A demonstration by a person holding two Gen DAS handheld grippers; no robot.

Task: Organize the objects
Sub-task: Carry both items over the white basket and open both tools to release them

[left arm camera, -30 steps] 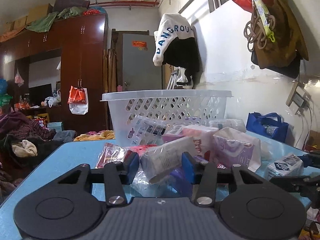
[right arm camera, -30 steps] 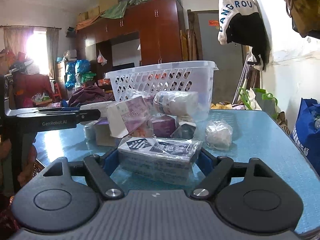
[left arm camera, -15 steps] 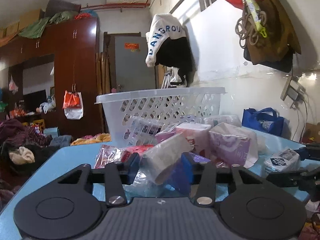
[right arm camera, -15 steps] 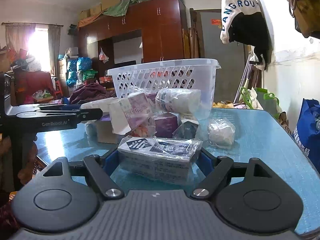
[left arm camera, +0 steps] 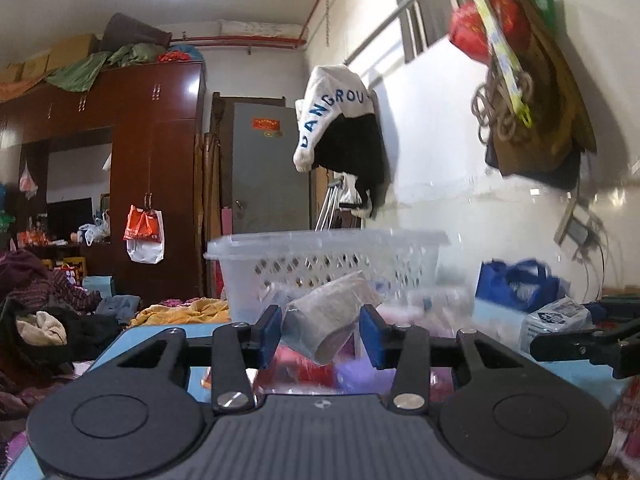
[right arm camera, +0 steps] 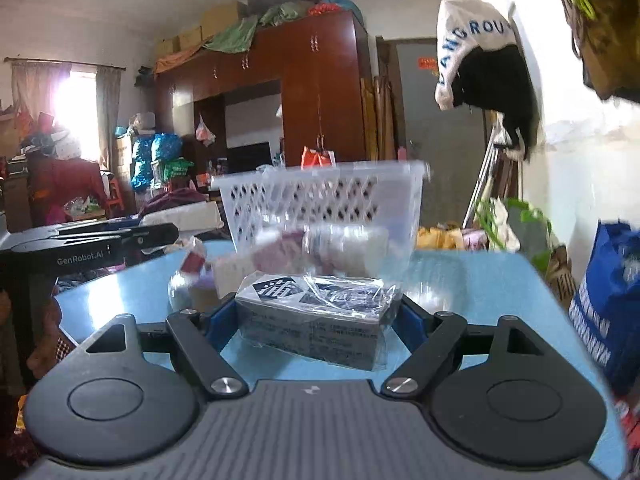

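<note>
The left gripper point(left arm camera: 320, 330) has just been closing and now clamps a soft, light wrapped roll point(left arm camera: 330, 316) across its middle (film likely slippery), while the right gripper point(right arm camera: 310, 318) grips a stiffer wrapped box point(right arm camera: 316, 314) by its ends.

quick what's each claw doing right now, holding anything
Left claw: closed on a wrapped roll; jaws have just been closing.
Right claw: closed on a wrapped box.

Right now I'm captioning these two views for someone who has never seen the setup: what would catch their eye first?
Each gripper holds a wrapped pack above the blue table: the left gripper pinches a tilted whitish roll, the right gripper clamps a flat box in crinkly film. Straight behind them stands the white lattice basket, with more packs blurred at its foot.
</note>
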